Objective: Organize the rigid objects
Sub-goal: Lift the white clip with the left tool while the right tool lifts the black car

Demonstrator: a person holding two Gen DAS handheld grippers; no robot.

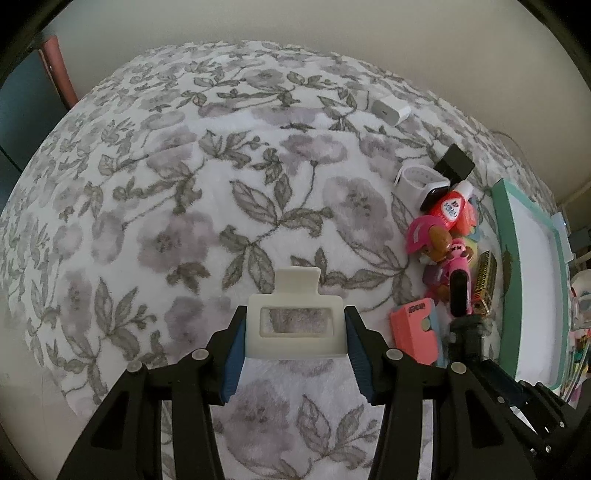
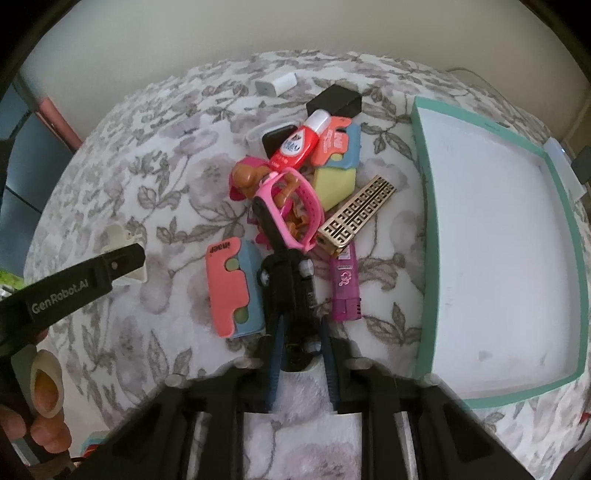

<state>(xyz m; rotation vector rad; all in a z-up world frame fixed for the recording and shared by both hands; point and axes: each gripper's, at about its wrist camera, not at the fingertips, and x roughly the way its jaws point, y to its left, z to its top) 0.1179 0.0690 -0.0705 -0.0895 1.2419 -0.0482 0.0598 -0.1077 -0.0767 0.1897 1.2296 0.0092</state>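
**Both grippers loaded over a floral blanket, teal box at the side**

The work surface is a soft, fleecy blanket (image 1: 184,206) printed with grey leaves and pale mauve flowers; it fills most of both views. Behind it rises a plain cream wall (image 1: 295,22), and at the far left edge stands a pink-brown upright beside a dark blue panel.

The landmark is the shallow teal box (image 2: 424,229) with a white floor, lying on the blanket. Just beside its left wall sits a heap of small things: a gold patterned case (image 2: 356,214) nearest the box, a purple lighter (image 2: 345,286) touching the case's near end, a red tube (image 2: 295,146) with a white cap farther back, a yellow block (image 2: 332,184), and a brown-and-pink toy figure (image 2: 251,177). A coral-and-blue case (image 2: 232,291) lies on the heap's side away from the box. Beyond the heap, farther from the box, lie a black block (image 2: 334,99) and a white charger (image 2: 277,83).

The right gripper (image 2: 301,354) is closed to a narrow gap on a black folding object (image 2: 291,280), whose far end meets the pink watch band (image 2: 291,210) in the heap; whether it touches the band cannot be told.

The left gripper (image 1: 295,332), well apart from the box, has its blue pads clamped on the sides of a white plastic frame (image 1: 295,325) with a rectangular window, above the blanket.
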